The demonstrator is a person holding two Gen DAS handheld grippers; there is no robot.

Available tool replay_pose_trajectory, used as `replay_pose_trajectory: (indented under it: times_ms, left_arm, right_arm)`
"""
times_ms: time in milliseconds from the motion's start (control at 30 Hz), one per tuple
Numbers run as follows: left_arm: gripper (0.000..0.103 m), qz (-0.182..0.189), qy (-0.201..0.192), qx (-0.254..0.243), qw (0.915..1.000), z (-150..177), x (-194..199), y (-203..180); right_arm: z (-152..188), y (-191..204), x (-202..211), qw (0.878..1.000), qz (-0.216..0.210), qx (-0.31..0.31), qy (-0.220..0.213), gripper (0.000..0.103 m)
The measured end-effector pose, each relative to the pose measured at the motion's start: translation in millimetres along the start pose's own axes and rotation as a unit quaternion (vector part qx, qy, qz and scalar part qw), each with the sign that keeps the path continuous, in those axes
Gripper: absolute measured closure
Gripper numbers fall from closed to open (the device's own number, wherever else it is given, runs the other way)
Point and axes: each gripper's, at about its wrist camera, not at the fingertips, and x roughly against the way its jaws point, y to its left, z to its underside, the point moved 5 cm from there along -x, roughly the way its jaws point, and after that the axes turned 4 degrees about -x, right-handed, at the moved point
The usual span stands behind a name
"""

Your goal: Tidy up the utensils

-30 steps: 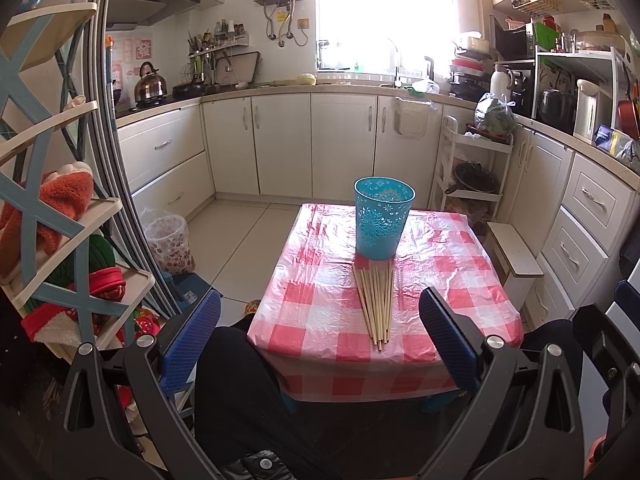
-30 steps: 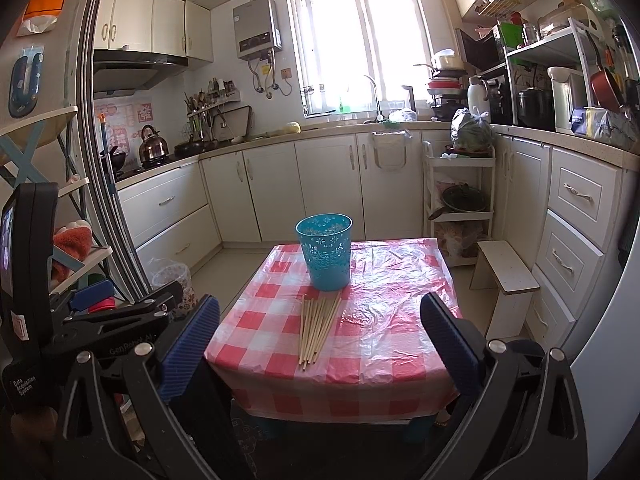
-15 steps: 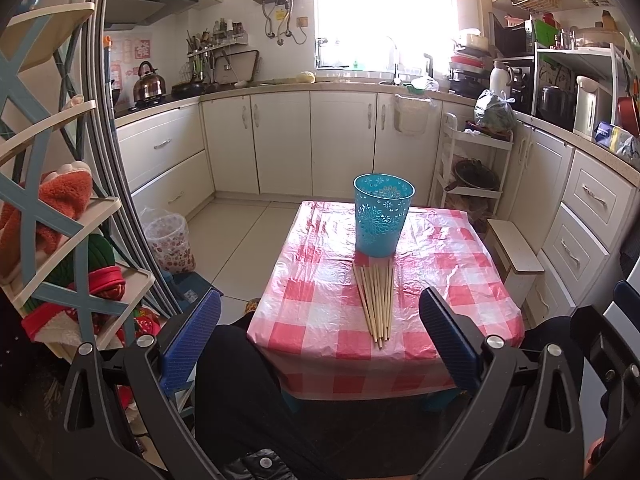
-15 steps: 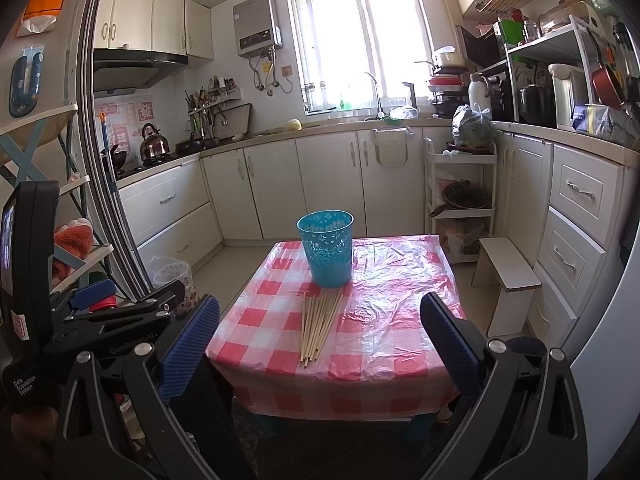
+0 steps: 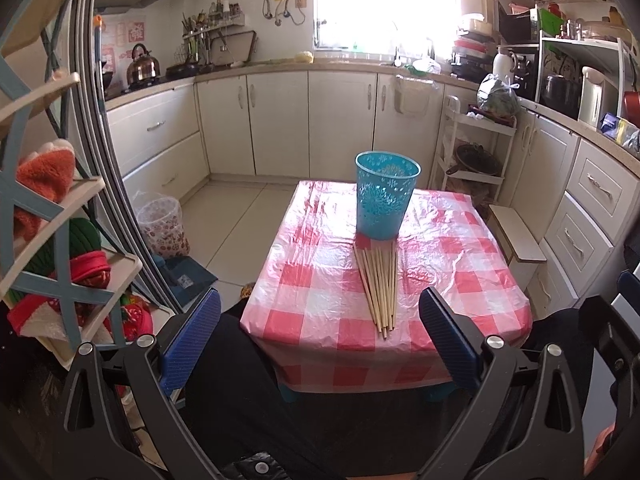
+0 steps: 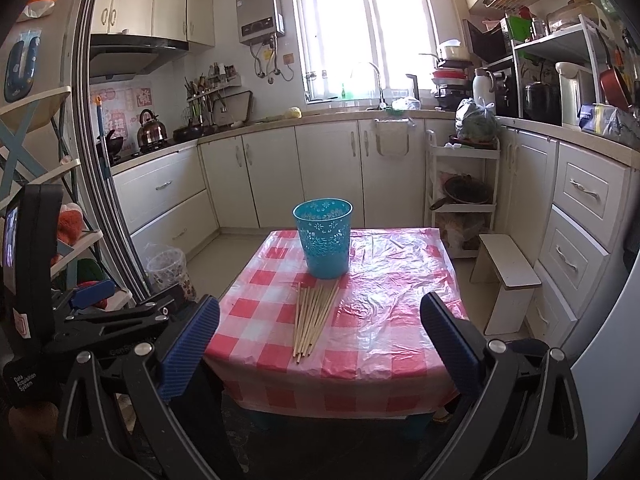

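Checked table point(image 5: 320, 280) slightly nearer than before, chopsticks point(image 5: 380, 284) and blue cup point(image 5: 386, 196) unmoved, both grippers' fingers point(image 5: 192, 336) wide apart, empty.

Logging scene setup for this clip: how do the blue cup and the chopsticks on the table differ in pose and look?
The blue cup stands upright with its mouth open upward; the chopsticks lie flat in a loose fan. The cup is teal plastic with a lacy cutout pattern, the chopsticks plain pale wood. The cup is one wide container, the chopsticks many thin sticks. Both rest on the red-checked tablecloth, the chopsticks' far ends at the cup's base, and neither is held.
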Motion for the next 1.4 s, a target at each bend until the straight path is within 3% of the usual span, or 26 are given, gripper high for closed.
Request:
replay_pose_trajectory:
  times_ms: [167, 400, 467, 567, 733, 967, 1167, 1267, 1400]
  left_arm:
    - [0.008, 0.002, 0.038, 0.004, 0.9993, 9, -44, 3]
    - [0.008, 0.006, 0.079, 0.024, 0.9966, 22, -96, 12]
    - [0.008, 0.004, 0.089, 0.032, 0.9955, 26, -109, 18]
    - [0.008, 0.0, 0.1, 0.042, 0.9941, 29, -123, 26]
    - [0.008, -0.002, 0.119, 0.054, 0.9914, 36, -145, 35]
    - [0.008, -0.001, 0.142, 0.061, 0.988, 41, -175, 40]
    - [0.008, -0.006, 0.156, 0.061, 0.9859, 42, -190, 39]
    - [0.008, -0.008, 0.158, 0.056, 0.9858, 40, -197, 35]
    - [0.008, -0.006, 0.163, 0.047, 0.9855, 36, -209, 29]
  right_arm:
    - [10, -14, -57, 0.998, 0.002, -0.013, 0.054, 0.007]
    - [24, -31, -169, 0.992, -0.004, -0.021, 0.124, 0.008]
    - [30, -32, -204, 0.988, -0.01, -0.034, 0.153, 0.027]
    - [32, -41, -253, 0.983, 0.002, -0.041, 0.179, 0.047]
    - [27, -69, -312, 0.98, 0.052, -0.022, 0.189, 0.066]
    - [26, -74, -343, 0.979, 0.062, -0.01, 0.194, 0.075]
    - [23, -64, -343, 0.981, 0.06, 0.032, 0.183, 0.08]
    - [25, -62, -342, 0.978, 0.048, 0.074, 0.19, 0.09]
    - [27, -56, -340, 0.974, 0.013, 0.096, 0.206, 0.092]
